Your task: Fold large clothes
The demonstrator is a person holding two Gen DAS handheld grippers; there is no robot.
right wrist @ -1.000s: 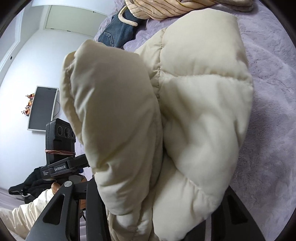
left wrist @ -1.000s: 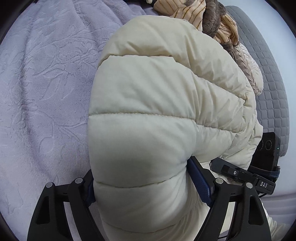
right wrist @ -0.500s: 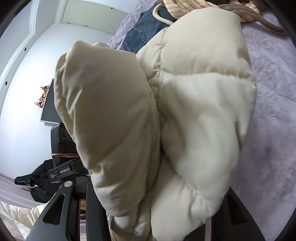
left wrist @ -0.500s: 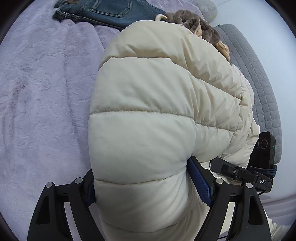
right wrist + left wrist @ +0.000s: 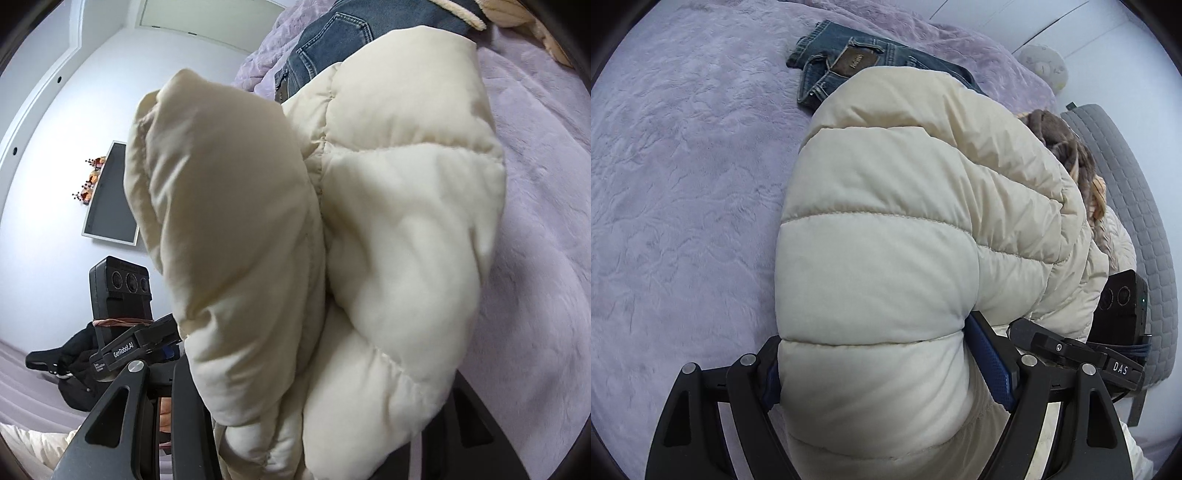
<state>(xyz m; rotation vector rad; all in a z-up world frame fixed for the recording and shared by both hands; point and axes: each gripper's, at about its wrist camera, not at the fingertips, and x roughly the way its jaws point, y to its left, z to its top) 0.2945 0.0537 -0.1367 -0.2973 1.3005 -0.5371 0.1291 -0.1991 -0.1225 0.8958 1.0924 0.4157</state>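
Cream padded jacket [image 5: 886, 266] is bunched and held up over a lilac bedspread [image 5: 683, 221], clamped between the blue pads of the left gripper [image 5: 886, 373] and squeezed by the right gripper [image 5: 321, 424]. Jeans [image 5: 849, 70] are laid on the bedspread just behind it. Brown and tan clothes [image 5: 1067, 147] are piled beside a grey quilted cushion [image 5: 1137, 206].

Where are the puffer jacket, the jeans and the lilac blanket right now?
puffer jacket [image 5: 879, 258]: left wrist view, on a quilted panel.
jeans [image 5: 849, 62]: left wrist view, on the brown waistband patch.
lilac blanket [image 5: 683, 184]: left wrist view, on a bare stretch beside the jacket.
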